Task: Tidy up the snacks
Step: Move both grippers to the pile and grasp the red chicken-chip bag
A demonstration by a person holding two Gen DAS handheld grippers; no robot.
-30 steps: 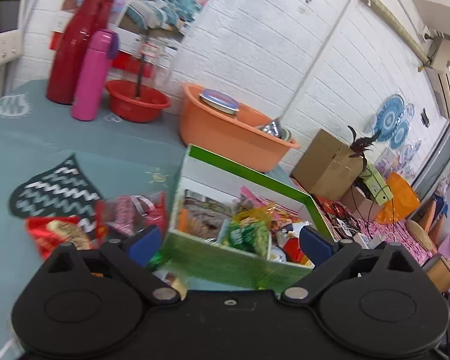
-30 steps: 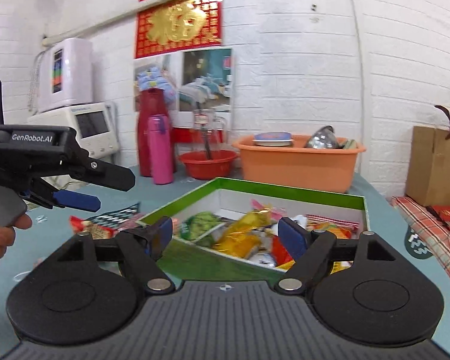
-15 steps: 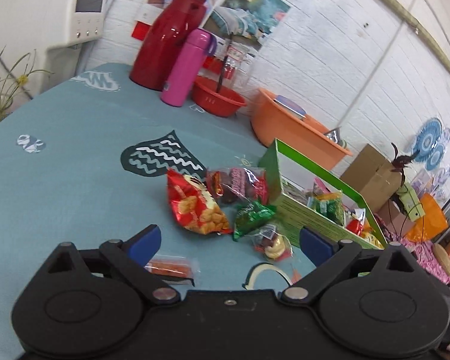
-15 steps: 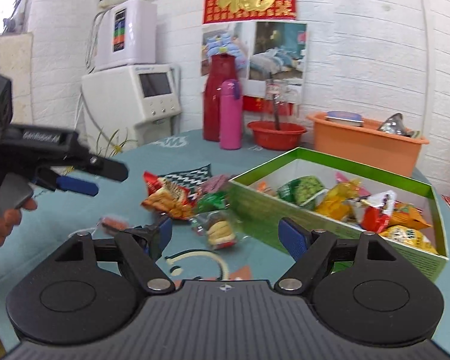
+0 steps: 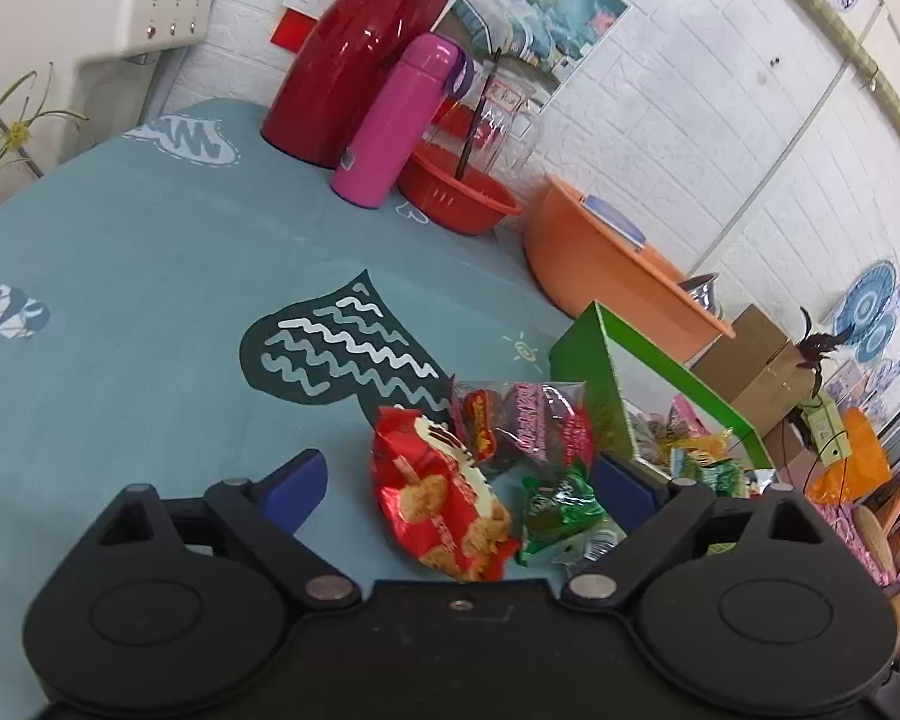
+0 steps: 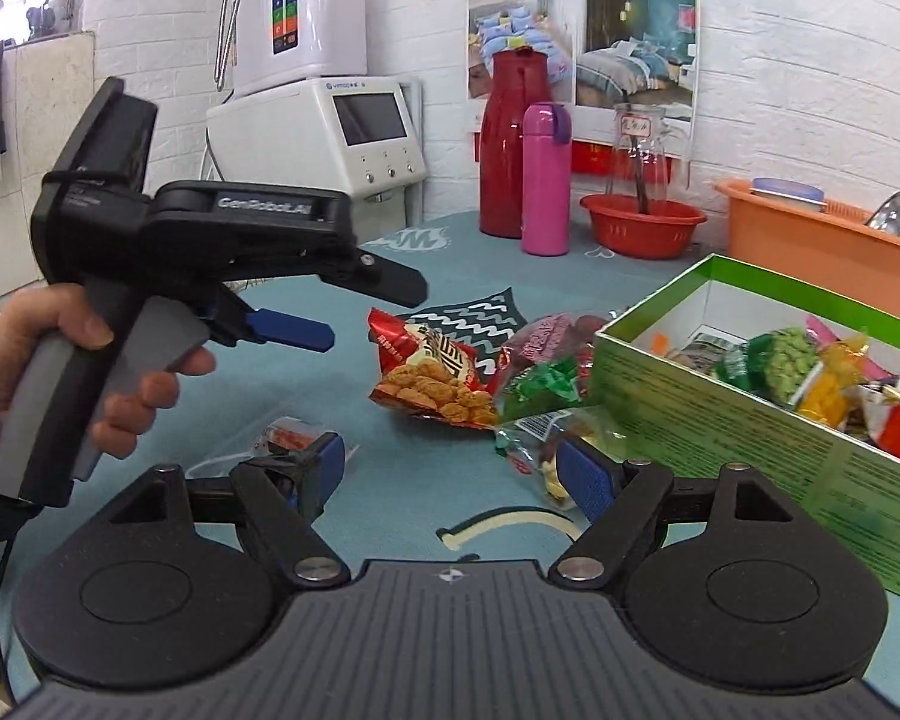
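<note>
Left gripper (image 5: 459,474) released, housing lettered "GenRobot.AI", red snack bag (image 5: 444,516) between its fingers, right gripper (image 6: 453,468) released, empty, green box (image 6: 750,420) right of it

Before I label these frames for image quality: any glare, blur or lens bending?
Left wrist view: sharp, glare streaks on the red flask, brick lines bow strongly. Right wrist view: window corner blown out, green box wall slightly smeared, the hand-held gripper crisp.

A red jug (image 5: 354,54) and a pink flask (image 5: 399,123) stand touching at the worktop's (image 5: 120,252) back, beside a red bowl (image 5: 456,198) and an orange tub (image 5: 606,276).
</note>
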